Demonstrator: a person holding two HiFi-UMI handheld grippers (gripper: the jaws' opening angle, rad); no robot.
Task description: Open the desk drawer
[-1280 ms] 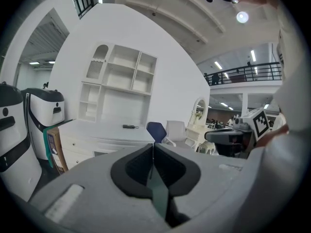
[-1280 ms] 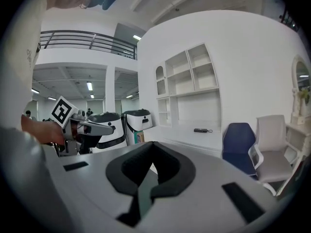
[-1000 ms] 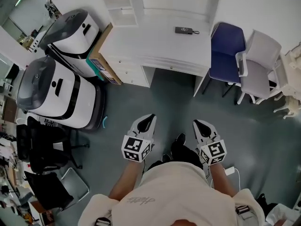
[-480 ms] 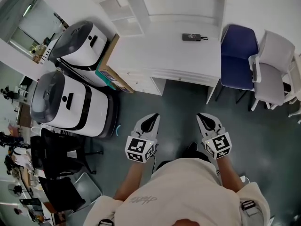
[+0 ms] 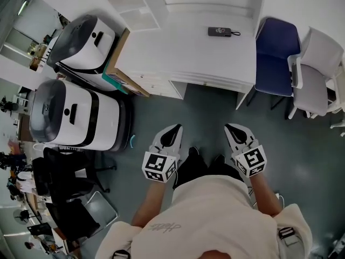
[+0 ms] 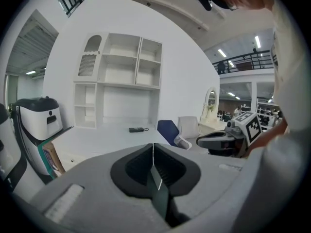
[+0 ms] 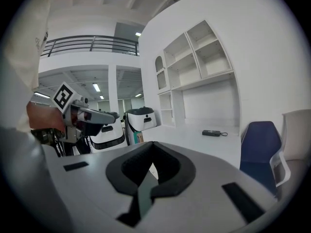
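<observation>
Head view: left gripper (image 5: 173, 129) and right gripper (image 5: 234, 128), jaws closed and empty. Drawer (image 5: 207, 80) sits at 12 o'clock under the table (image 5: 183, 42) edge, well apart. Shirt (image 5: 215, 215) script unreadable.

desk drawer (image 5: 207, 80) handle too small to tell; grey chair (image 5: 318, 72) cut by edge.

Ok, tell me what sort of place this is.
Probably an open-plan office or lab: a white desk with shelves above, a blue chair beside it, two large white machines alongside, and a railed mezzanine.
</observation>
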